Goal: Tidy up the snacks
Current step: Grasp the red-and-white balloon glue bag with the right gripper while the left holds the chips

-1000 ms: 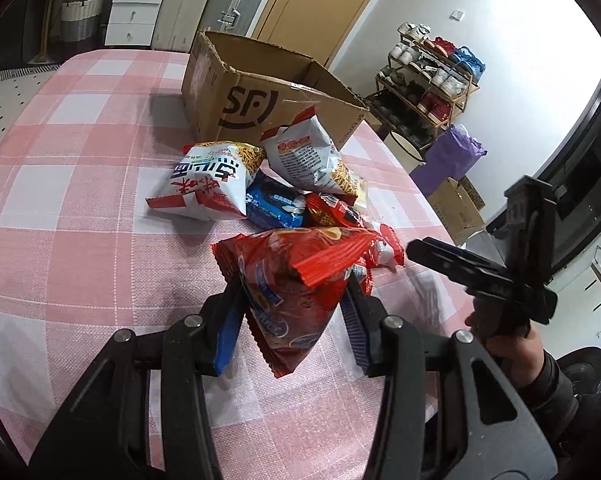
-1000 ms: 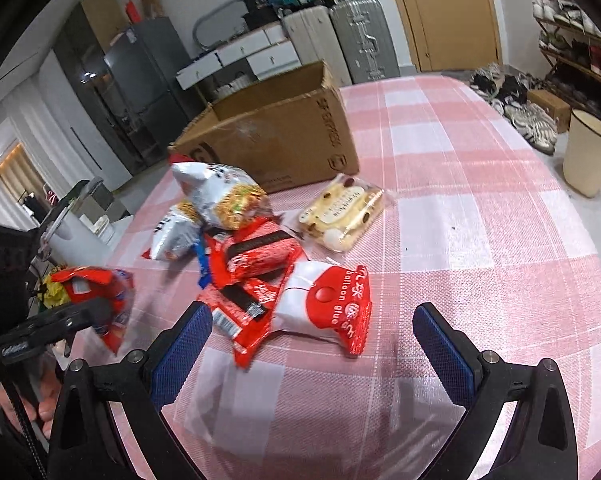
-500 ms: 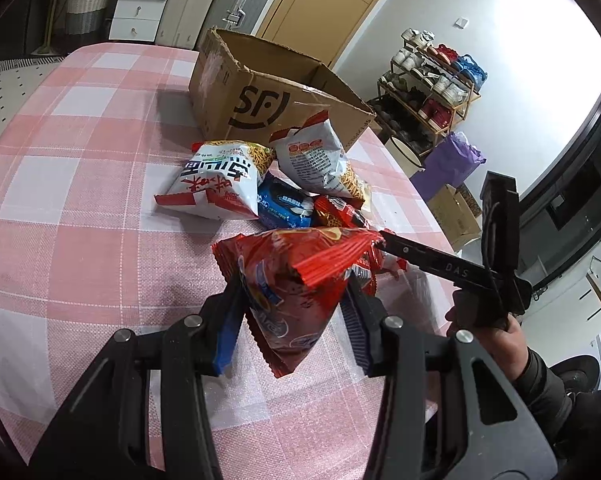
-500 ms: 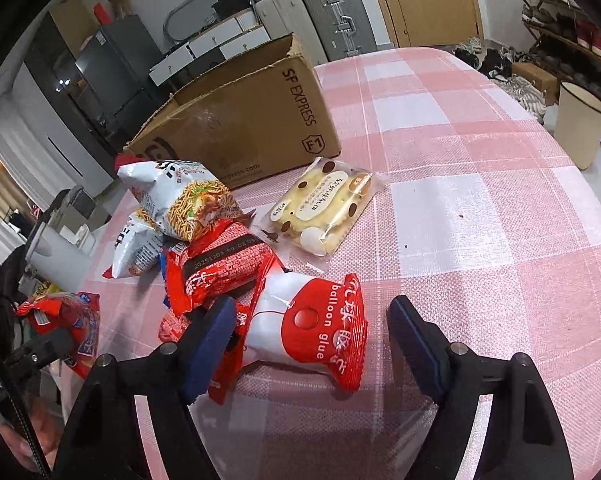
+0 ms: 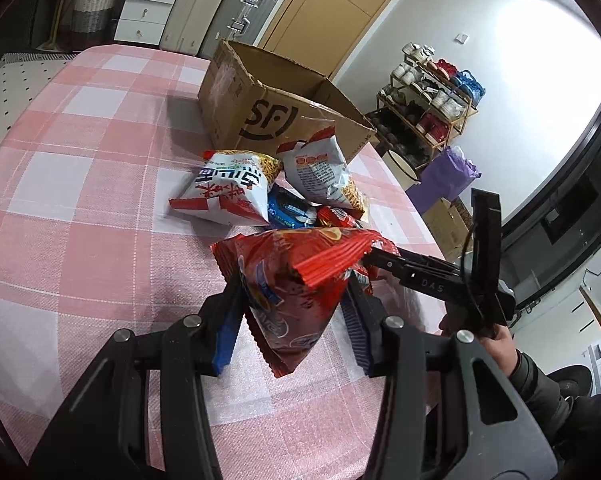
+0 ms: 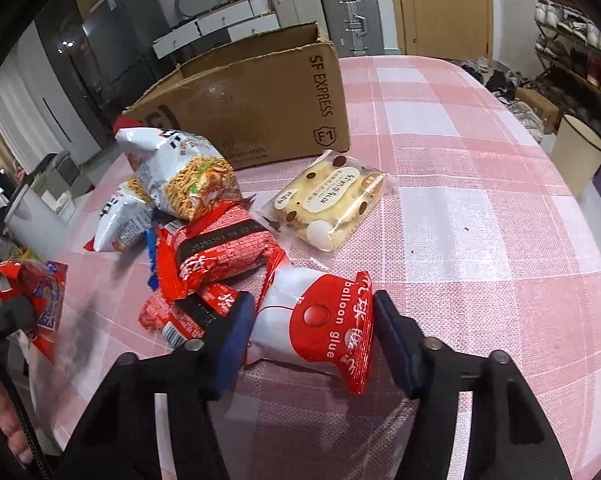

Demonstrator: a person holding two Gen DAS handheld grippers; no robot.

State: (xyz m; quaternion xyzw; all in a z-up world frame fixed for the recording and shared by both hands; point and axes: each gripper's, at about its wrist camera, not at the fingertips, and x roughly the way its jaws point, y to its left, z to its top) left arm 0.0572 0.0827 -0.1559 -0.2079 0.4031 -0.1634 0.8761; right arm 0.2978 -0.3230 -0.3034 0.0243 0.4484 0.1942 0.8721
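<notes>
My left gripper (image 5: pixel 294 316) is shut on a red snack packet (image 5: pixel 300 276) and holds it upright above the pink checked table (image 5: pixel 80 200). In the right wrist view my right gripper (image 6: pixel 313 334) is down at a red-and-white "balloon glue" packet (image 6: pixel 340 320) lying on the cloth. Its jaws are closing; the packet is between them and the pads are just at its edges, not squeezing it. Beyond it lies a pile of noodle snack bags (image 6: pixel 188 176) and red packets (image 6: pixel 220 248), with a cream cake pack (image 6: pixel 332 204) beside them. An open cardboard box (image 6: pixel 252 100) stands behind.
The box (image 5: pixel 284 116) sits at the far side of the table, with a blue cookie pack (image 5: pixel 290 210) in the pile before it. A shoe rack (image 5: pixel 432 96), suitcases (image 5: pixel 240 12) and a bin (image 6: pixel 576 152) stand off the table. A person's hand (image 5: pixel 500 344) holds the right gripper.
The right gripper's jaws came in from wide open to the sides of the balloon glue packet while it moved closer to the packet. The left gripper kept still, holding the red packet.
</notes>
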